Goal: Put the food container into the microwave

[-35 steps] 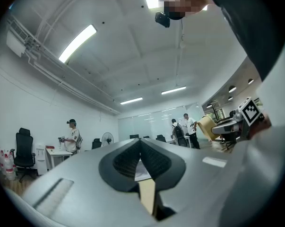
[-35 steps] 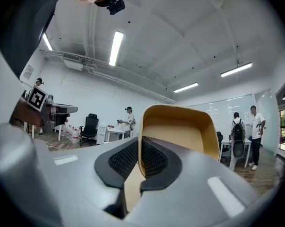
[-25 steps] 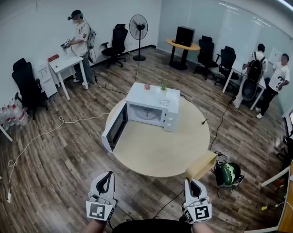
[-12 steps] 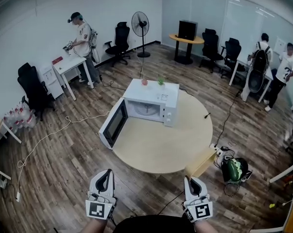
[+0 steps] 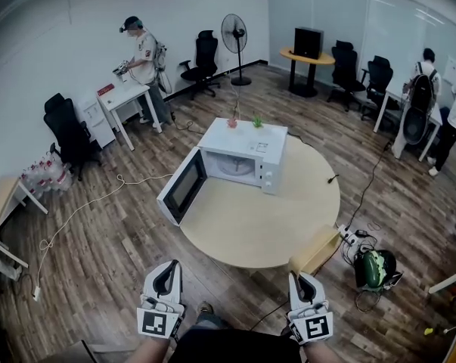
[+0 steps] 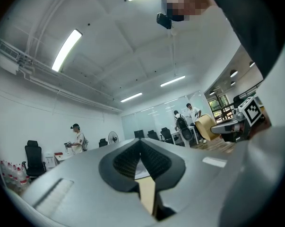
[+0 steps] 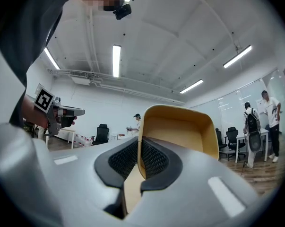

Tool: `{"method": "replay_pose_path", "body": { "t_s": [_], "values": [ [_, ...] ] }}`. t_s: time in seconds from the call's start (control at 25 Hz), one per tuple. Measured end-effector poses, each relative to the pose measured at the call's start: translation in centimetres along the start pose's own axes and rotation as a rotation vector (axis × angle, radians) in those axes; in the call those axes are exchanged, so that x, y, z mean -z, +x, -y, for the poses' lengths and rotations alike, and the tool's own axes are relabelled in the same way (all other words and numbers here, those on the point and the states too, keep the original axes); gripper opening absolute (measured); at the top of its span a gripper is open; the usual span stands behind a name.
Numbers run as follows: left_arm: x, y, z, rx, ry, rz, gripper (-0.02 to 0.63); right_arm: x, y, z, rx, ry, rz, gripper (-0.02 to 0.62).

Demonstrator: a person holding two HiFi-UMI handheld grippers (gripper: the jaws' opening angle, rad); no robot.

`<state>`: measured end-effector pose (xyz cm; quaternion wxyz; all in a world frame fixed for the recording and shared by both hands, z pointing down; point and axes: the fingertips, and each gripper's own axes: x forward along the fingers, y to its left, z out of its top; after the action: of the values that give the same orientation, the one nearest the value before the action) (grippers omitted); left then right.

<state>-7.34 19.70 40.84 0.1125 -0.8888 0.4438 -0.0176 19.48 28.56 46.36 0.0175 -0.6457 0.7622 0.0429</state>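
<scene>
The tan food container (image 5: 315,251) is an open paper box, tilted on its side, and my right gripper (image 5: 301,280) is shut on its rim at the near edge of the round table (image 5: 250,229). In the right gripper view, the container (image 7: 180,130) rises past the right gripper (image 7: 139,148), its wall pinched between the pads. The white microwave (image 5: 243,159) stands at the table's far side with its door (image 5: 181,195) swung open to the left and its cavity empty. My left gripper (image 5: 165,280) hangs over the floor, left of the table, shut and empty, as the left gripper (image 6: 140,143) shows in its own view.
Two small items (image 5: 244,121) sit on the microwave's top. A power strip and a green bag (image 5: 374,268) lie on the floor to the right, with cables across the wood. People stand at desks far left (image 5: 146,57) and far right (image 5: 424,97). Office chairs and a fan (image 5: 236,32) line the walls.
The head view has drifted, so the table and microwave sit slightly further right and lower in frame. Both grippers keep their places, and the container stays held.
</scene>
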Motion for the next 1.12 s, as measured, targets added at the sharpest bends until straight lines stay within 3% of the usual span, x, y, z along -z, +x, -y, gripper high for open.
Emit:
{"method": "replay_pose_path", "body": {
  "t_s": [0.24,0.52,0.64,0.88,1.12],
  "values": [
    [-1.3,1.8,-0.7,-0.014,0.013,0.074,-0.002,-0.3,2.2,0.8,-0.016,0.007,0.000,0.018],
    [1.3,5.3,-2.7,-0.007,-0.044,0.026,-0.002,-0.2,5.4,1.1,-0.005,-0.037,-0.014,0.018],
    [1.8,7.9,-3.5,0.038,-0.065,0.027,-0.002,-0.2,7.6,1.6,0.014,-0.050,-0.023,0.018],
    [2.4,13.6,-8.3,0.069,-0.065,0.091,-0.002,-0.1,13.8,1.7,0.054,-0.077,-0.042,0.018],
    [4.5,18.8,-13.2,0.126,-0.110,0.055,-0.002,-0.5,20.3,0.3,0.086,-0.095,-0.061,0.018]
  ]
}}
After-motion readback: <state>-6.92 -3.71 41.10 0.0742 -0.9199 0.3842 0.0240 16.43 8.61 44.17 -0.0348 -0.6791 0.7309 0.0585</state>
